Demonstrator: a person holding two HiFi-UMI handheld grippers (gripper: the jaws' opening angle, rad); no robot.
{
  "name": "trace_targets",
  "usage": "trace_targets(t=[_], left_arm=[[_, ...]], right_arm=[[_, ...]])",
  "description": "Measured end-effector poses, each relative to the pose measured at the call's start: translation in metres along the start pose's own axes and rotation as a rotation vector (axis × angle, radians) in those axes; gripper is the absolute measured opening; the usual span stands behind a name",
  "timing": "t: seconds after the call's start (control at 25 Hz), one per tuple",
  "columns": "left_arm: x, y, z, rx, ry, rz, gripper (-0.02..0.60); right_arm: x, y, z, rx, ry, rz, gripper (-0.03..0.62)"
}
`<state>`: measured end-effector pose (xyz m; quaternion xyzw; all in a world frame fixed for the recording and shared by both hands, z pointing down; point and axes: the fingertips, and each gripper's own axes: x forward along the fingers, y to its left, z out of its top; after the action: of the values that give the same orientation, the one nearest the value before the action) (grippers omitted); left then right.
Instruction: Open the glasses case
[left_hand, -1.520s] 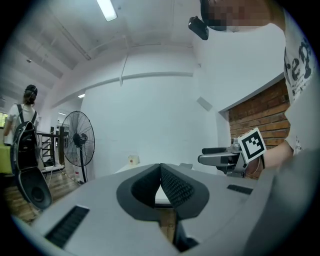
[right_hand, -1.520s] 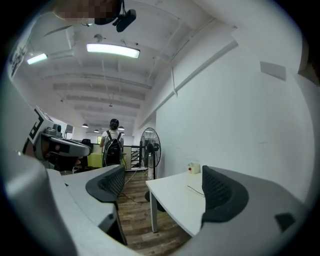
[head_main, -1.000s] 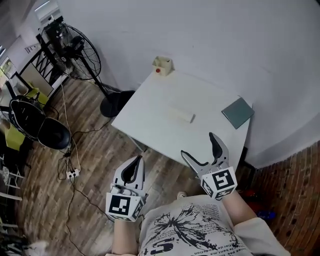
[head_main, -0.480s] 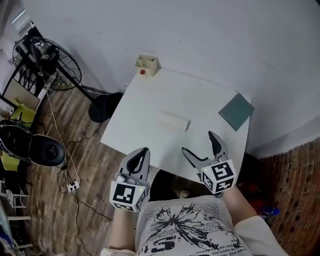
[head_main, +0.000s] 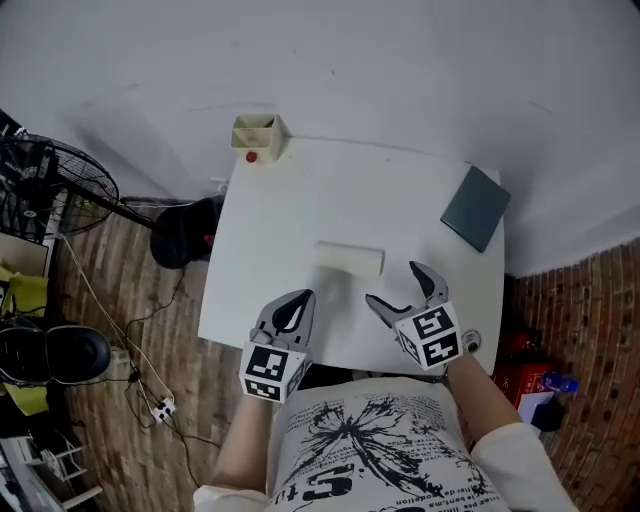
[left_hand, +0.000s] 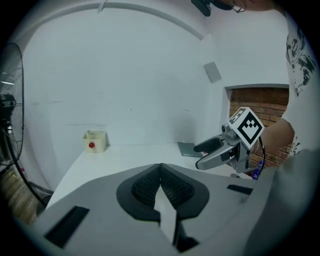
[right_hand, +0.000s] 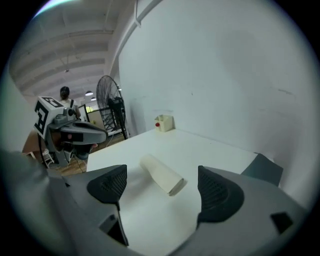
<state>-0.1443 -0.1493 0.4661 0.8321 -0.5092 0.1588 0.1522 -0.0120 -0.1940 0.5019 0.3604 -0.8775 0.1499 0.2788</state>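
Observation:
A cream glasses case lies closed in the middle of the white table. My right gripper hovers open over the table's near edge, just right of and nearer than the case, with nothing between its jaws. My left gripper is shut and empty above the near edge, left of the case. The case is hidden behind the jaws in the left gripper view.
A small yellow box with a red dot stands at the far left corner. A dark grey flat pad lies at the far right corner. A standing fan and cables are on the wooden floor to the left.
Both grippers have come forward over the table's near edge, closer to the case. The right jaws stay open, the left stay shut.

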Motion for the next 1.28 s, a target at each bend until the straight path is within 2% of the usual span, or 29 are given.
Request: trace_targets(t=[0.32,0.56,0.68,0.88,1.04,1.12,1.28], left_arm=[[0.063,0.037,-0.065,-0.014,0.203,-0.121,0.014],[0.094,0.043,-0.095,-0.049,0.322,-0.199,0.014],[0.105,0.045,-0.100,-0.062,0.350,-0.214,0.014],[0.116,0.056,-0.108,-0.158,0.408,-0.206,0.014],[0.122,0.058,-0.115,-0.159,0.440,-0.221,0.014],[0.123,0.059,-0.117,-0.165,0.444,-0.224,0.014],[0.122,0.059,-0.118,-0.227,0.432,-0.242,0.014]], right_arm=[[0.068,-0.013,-0.027,0.012,0.202,-0.017,0.420],[0.102,-0.010,-0.038,-0.124,0.305,-0.041,0.393],[0.112,-0.008,-0.041,-0.165,0.329,-0.052,0.393],[0.123,-0.011,-0.047,-0.182,0.369,-0.073,0.385],[0.129,-0.013,-0.052,-0.203,0.393,-0.084,0.374],[0.130,-0.013,-0.053,-0.205,0.398,-0.088,0.374],[0.130,-0.012,-0.052,-0.204,0.402,-0.087,0.373]])
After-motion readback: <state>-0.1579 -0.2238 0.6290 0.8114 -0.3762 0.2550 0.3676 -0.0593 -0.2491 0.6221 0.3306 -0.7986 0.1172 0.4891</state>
